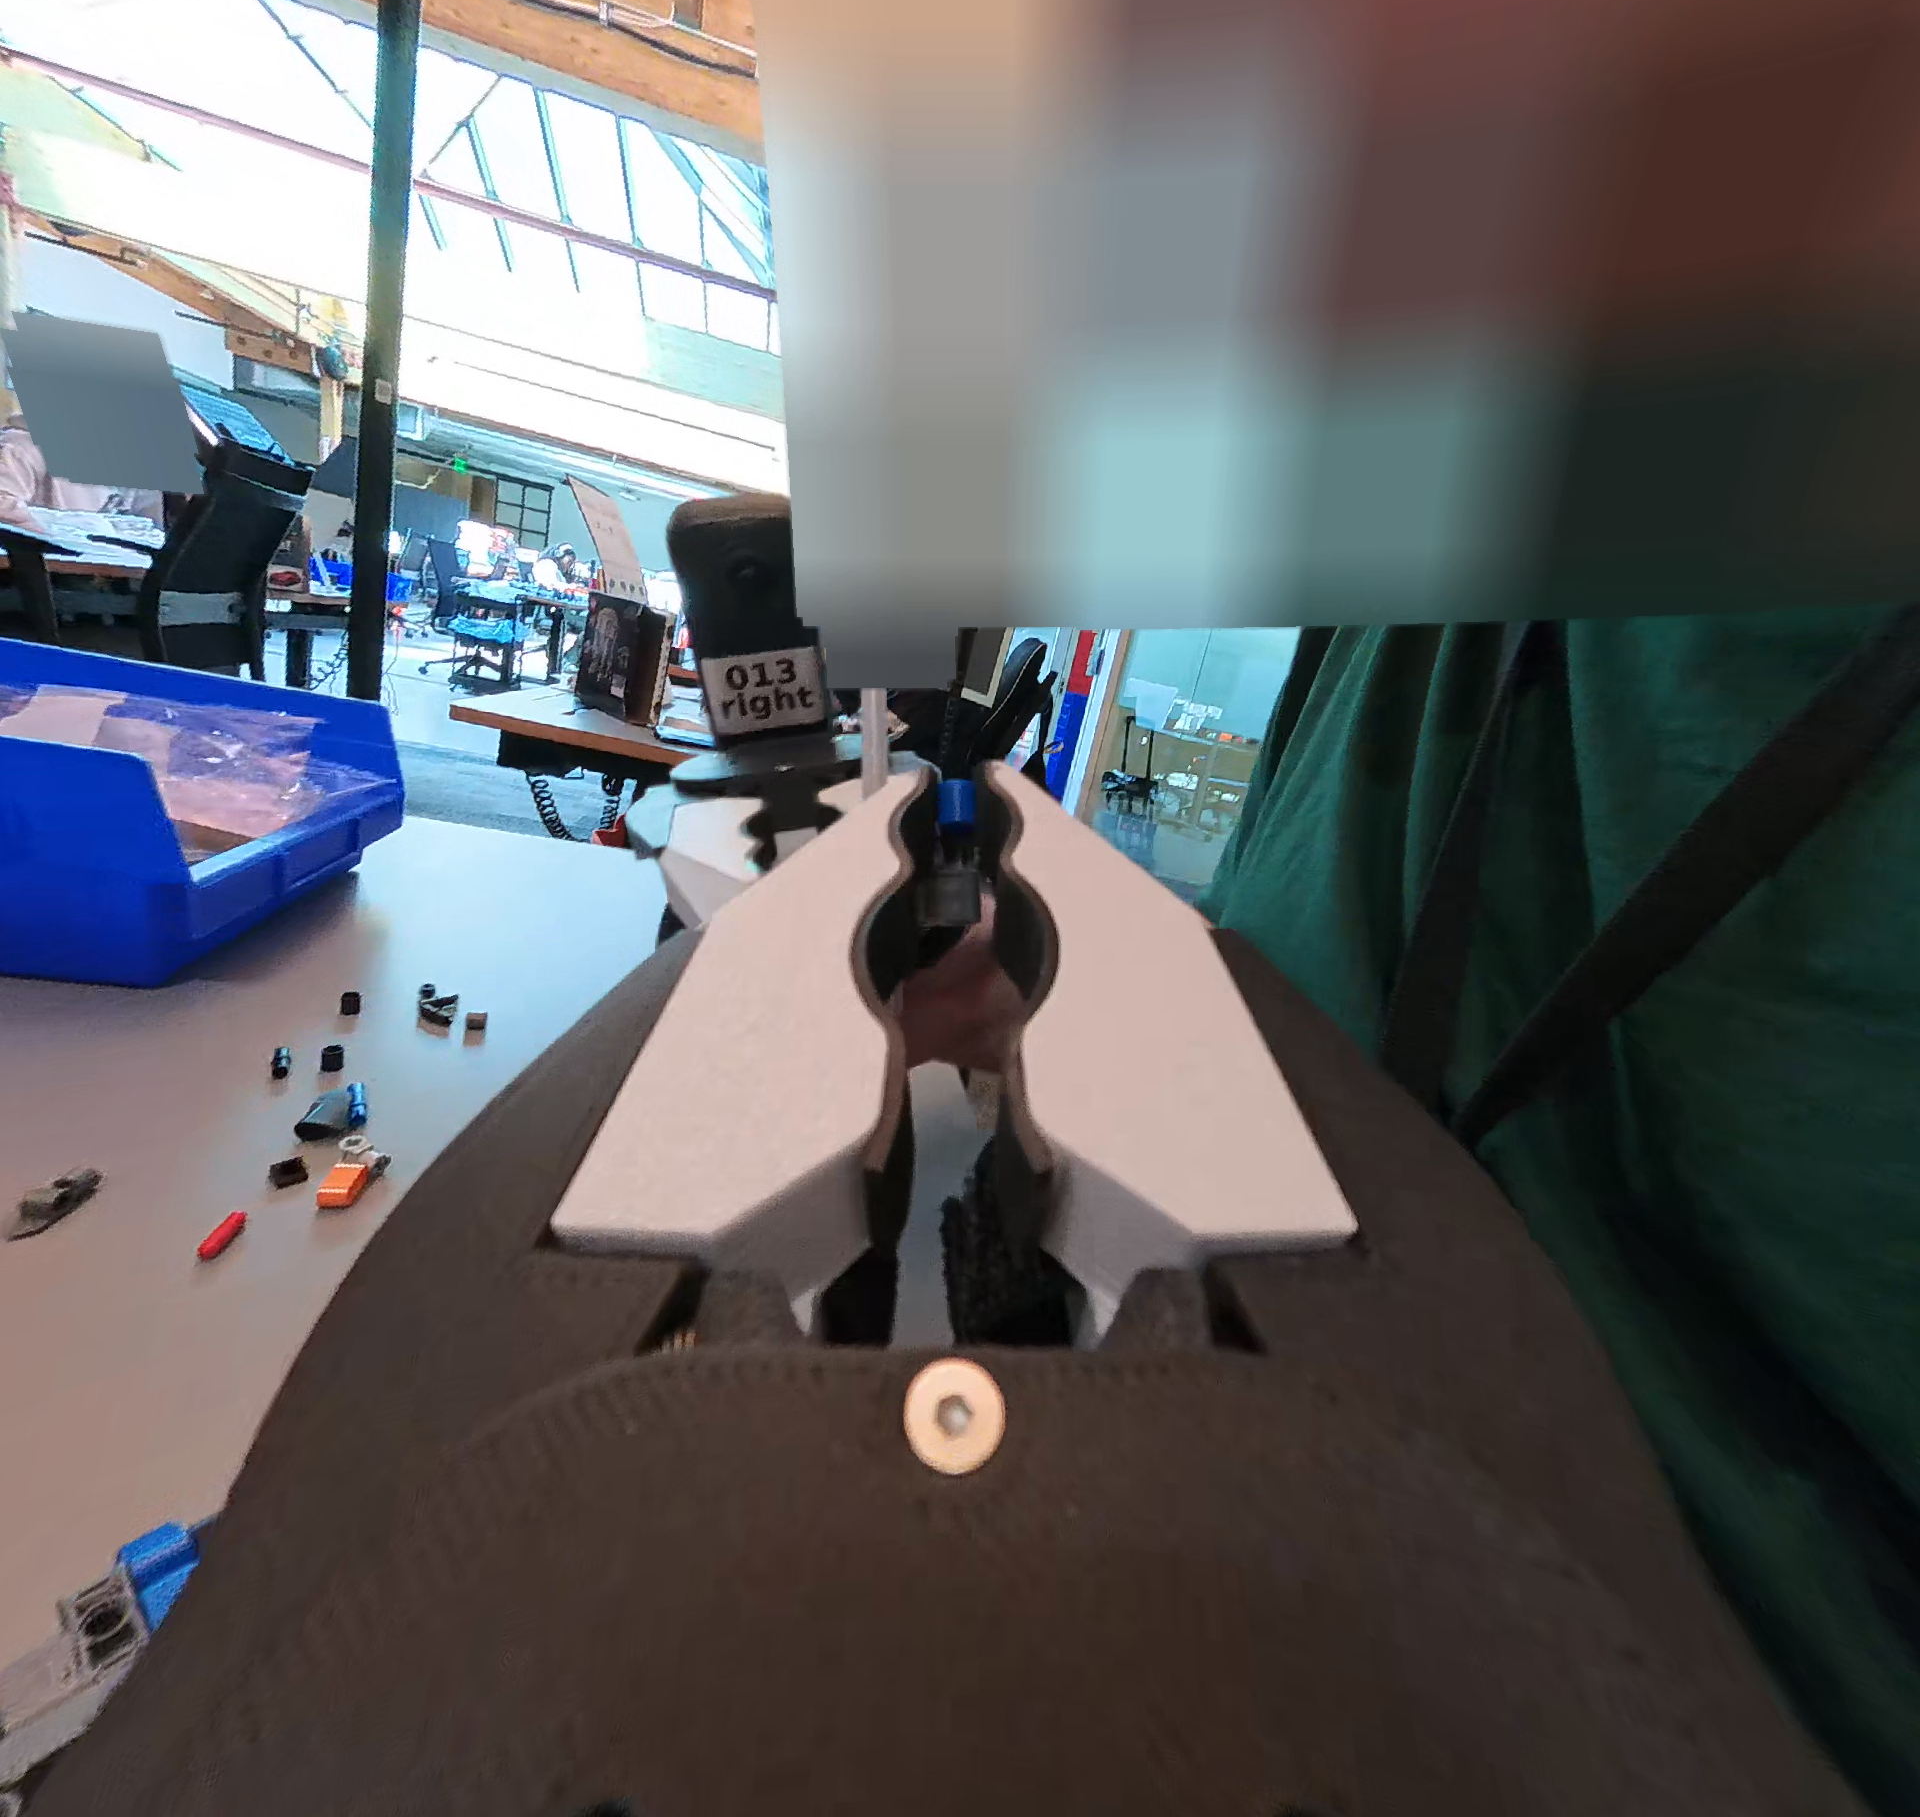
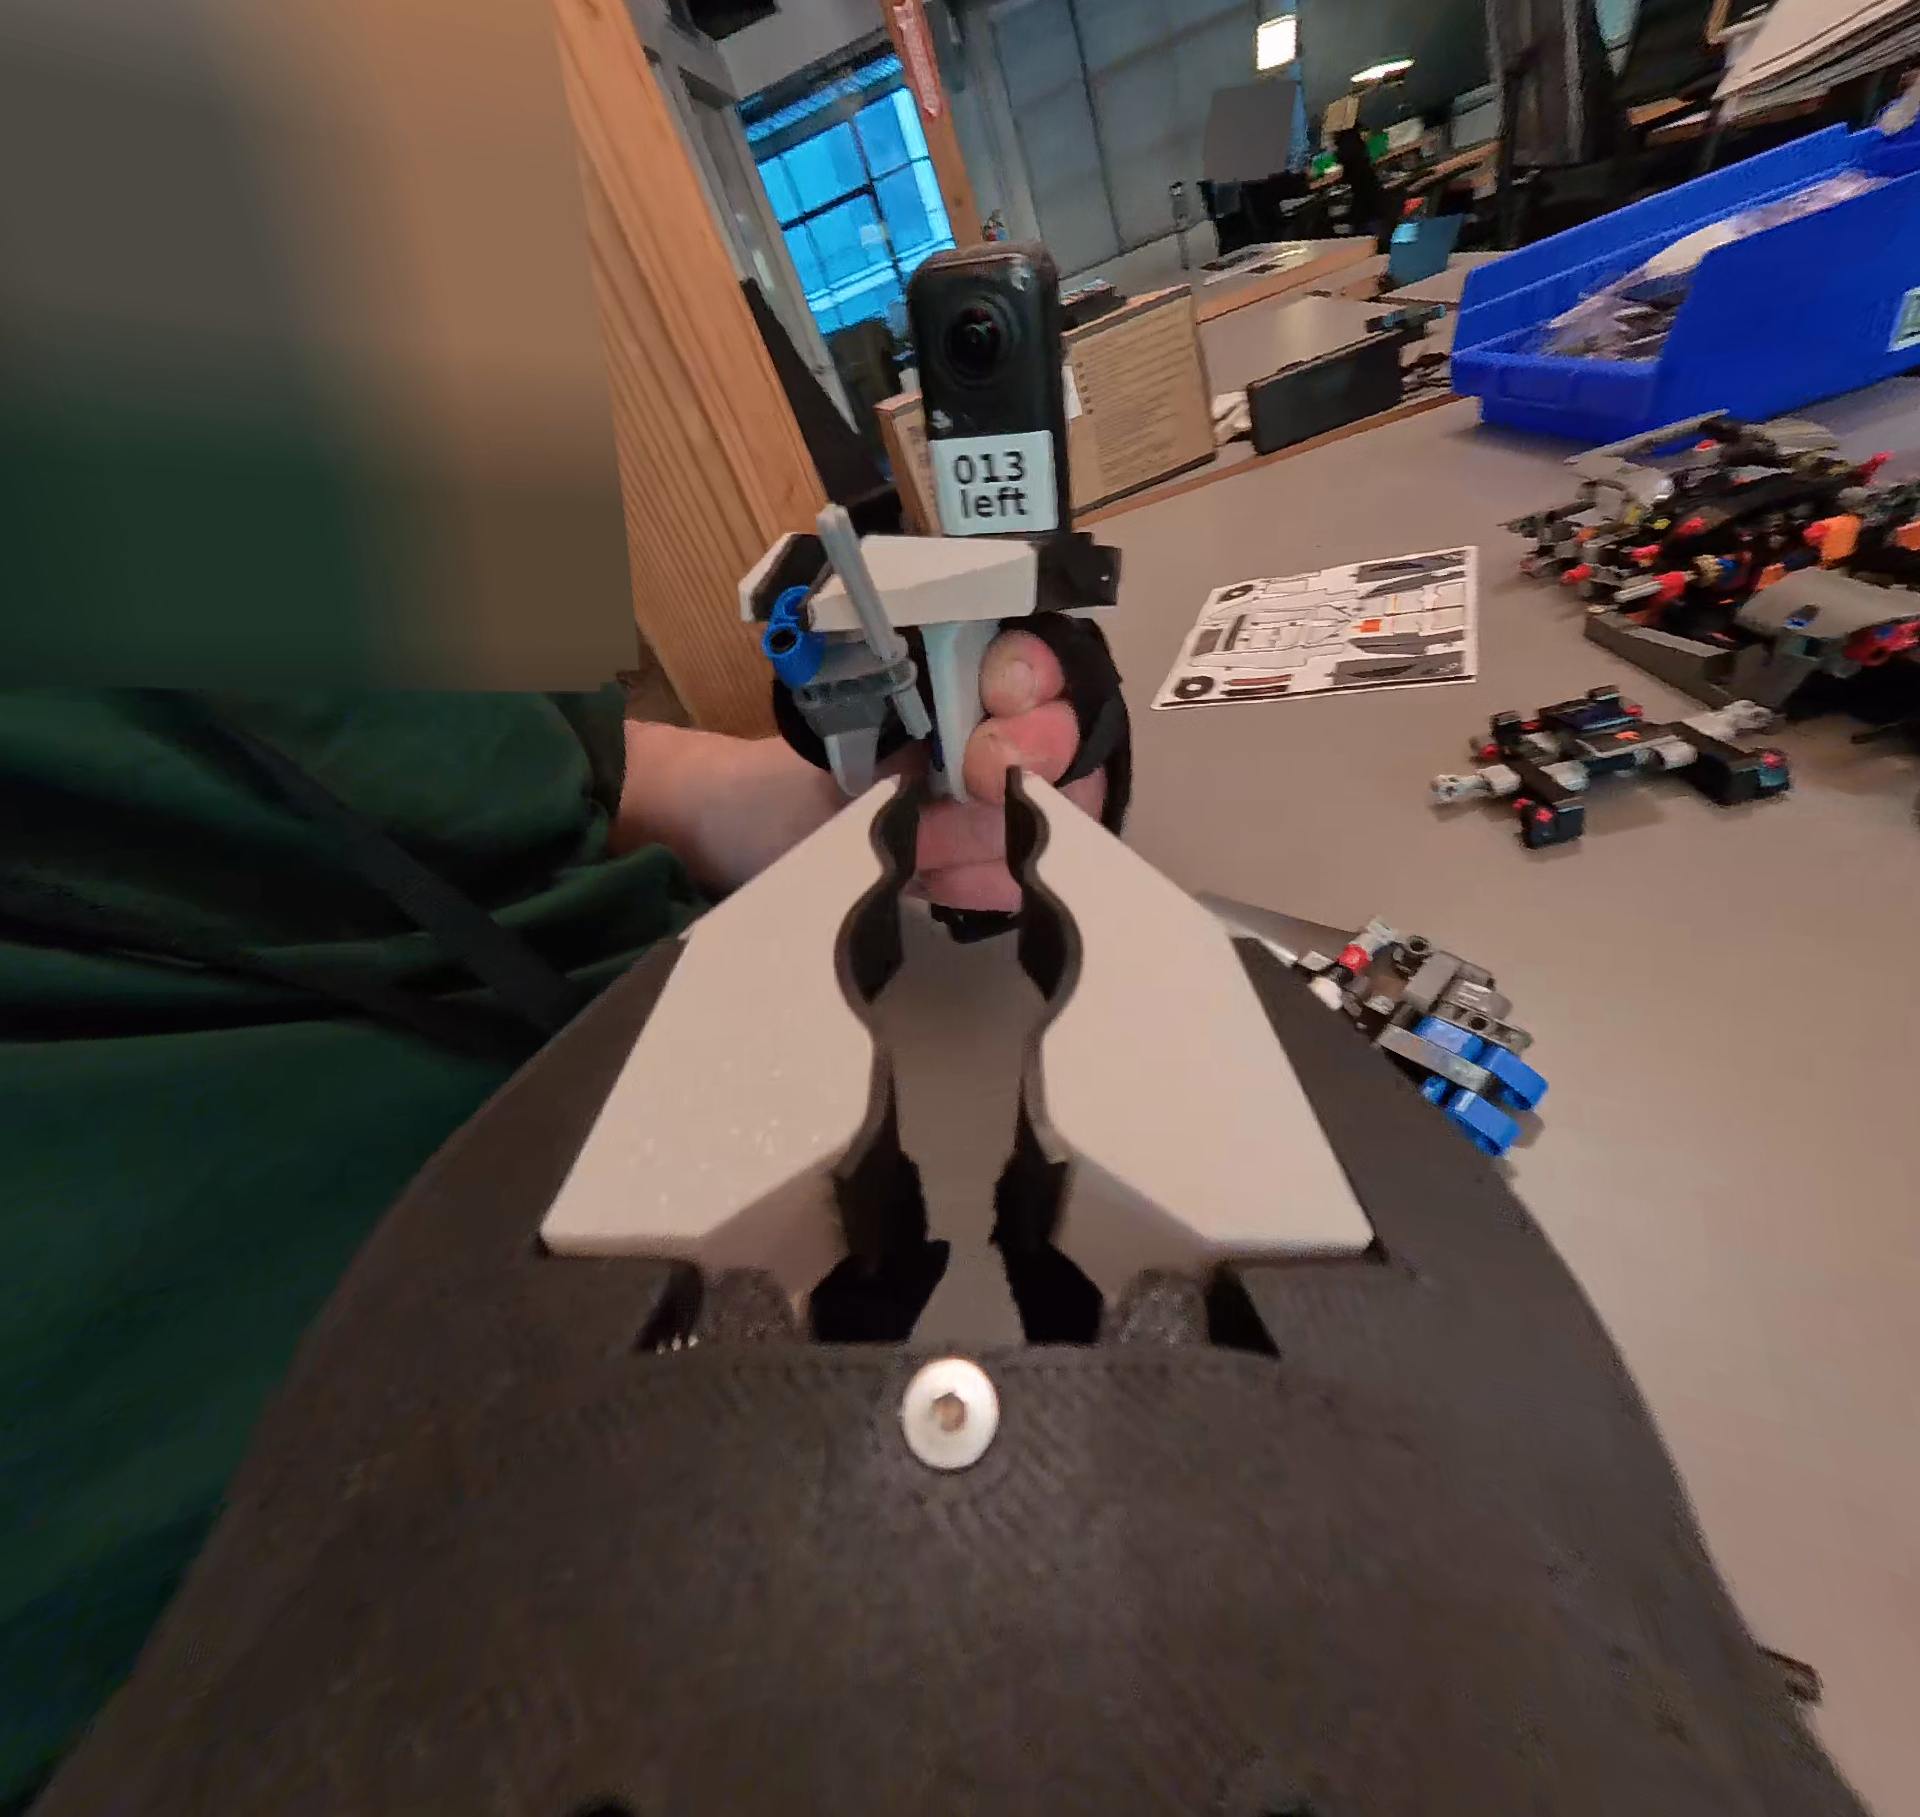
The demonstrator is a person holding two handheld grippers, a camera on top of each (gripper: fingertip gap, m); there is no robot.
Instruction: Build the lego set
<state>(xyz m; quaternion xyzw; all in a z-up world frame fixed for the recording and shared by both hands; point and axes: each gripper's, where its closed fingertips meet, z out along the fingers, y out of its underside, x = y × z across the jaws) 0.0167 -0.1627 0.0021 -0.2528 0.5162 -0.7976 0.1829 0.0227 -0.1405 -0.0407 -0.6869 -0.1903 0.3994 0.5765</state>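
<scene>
My left gripper (image 1: 956, 780) is shut on a small lego sub-assembly (image 1: 951, 884), held in the air above the table. The piece has a blue connector (image 1: 956, 803) at my fingertips, a grey block, and a light grey axle (image 1: 873, 728) sticking up. The right wrist view shows the same sub-assembly (image 2: 842, 697) from the side, with its blue connector (image 2: 784, 635) and grey axle (image 2: 868, 614), held in the left gripper (image 2: 800, 604). My right gripper (image 2: 958, 780) is narrowly open and empty. It points at the left gripper from just below it and does not touch the piece.
A blue bin (image 1: 156, 832) holding plastic bags stands on the grey table, with loose small pieces (image 1: 343, 1113) beside it. A large part-built model (image 2: 1714, 562), a smaller chassis piece (image 2: 1600, 759), a blue-grey sub-assembly (image 2: 1444, 1040) and a printed sheet (image 2: 1330, 624) lie to the right. A person in a green top is close behind. Left tips to right tips: about 5 cm. The large part-built model (image 2: 1714, 562) sits 35 cm or so from the ends of my right fingers.
</scene>
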